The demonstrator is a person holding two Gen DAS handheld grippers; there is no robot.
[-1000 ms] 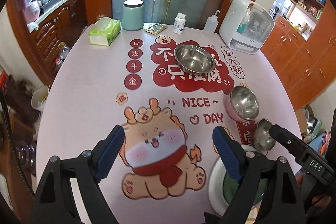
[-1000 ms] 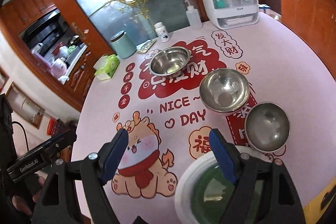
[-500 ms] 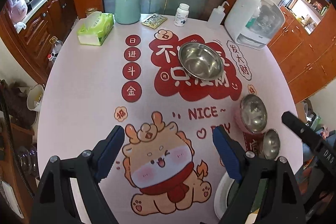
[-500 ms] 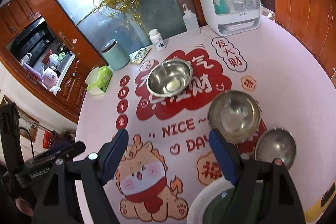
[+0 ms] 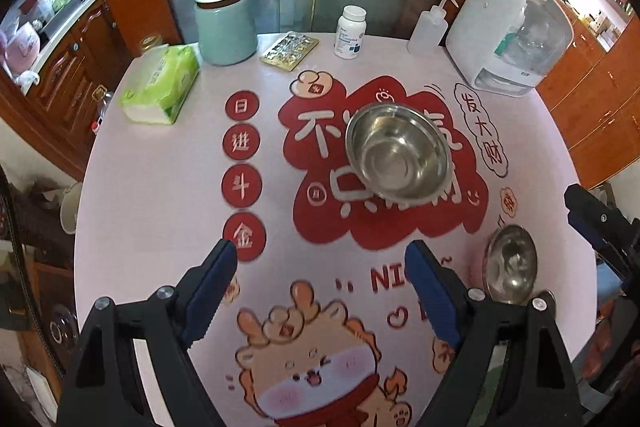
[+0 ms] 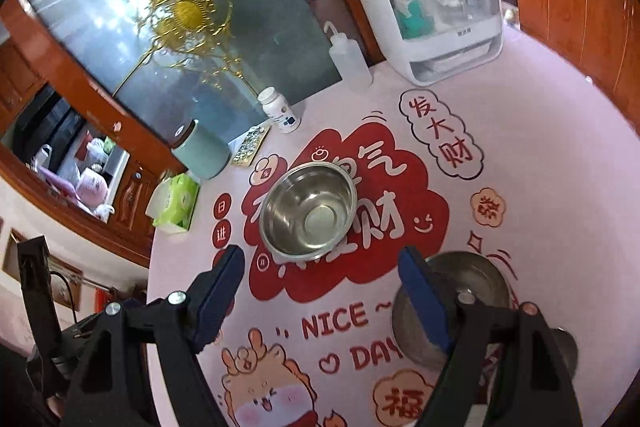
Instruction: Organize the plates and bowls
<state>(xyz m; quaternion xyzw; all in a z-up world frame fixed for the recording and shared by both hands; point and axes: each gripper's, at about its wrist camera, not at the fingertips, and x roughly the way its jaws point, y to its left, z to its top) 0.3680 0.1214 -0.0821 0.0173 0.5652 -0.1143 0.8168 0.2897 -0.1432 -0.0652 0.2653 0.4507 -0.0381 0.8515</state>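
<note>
Both grippers hang over the pink printed table [image 5: 160, 187] with jaws spread wide and nothing between them. The left gripper [image 5: 324, 287] points down at the cartoon dragon print. The right gripper [image 6: 320, 291] hovers just short of the large steel bowl [image 6: 308, 213], which sits upright on the red patch (mid-table). A second steel bowl [image 6: 476, 279] lies partly behind the right gripper's finger, with a smaller one [image 6: 566, 347] beside it.

Far edge of table [image 5: 160, 187], left to right: tissue pack [image 5: 162, 89], green canister [image 5: 226, 25], blister pack [image 5: 290, 50], pill bottle [image 5: 351, 32], squeeze bottle [image 5: 428, 29], white appliance [image 5: 508, 35].
</note>
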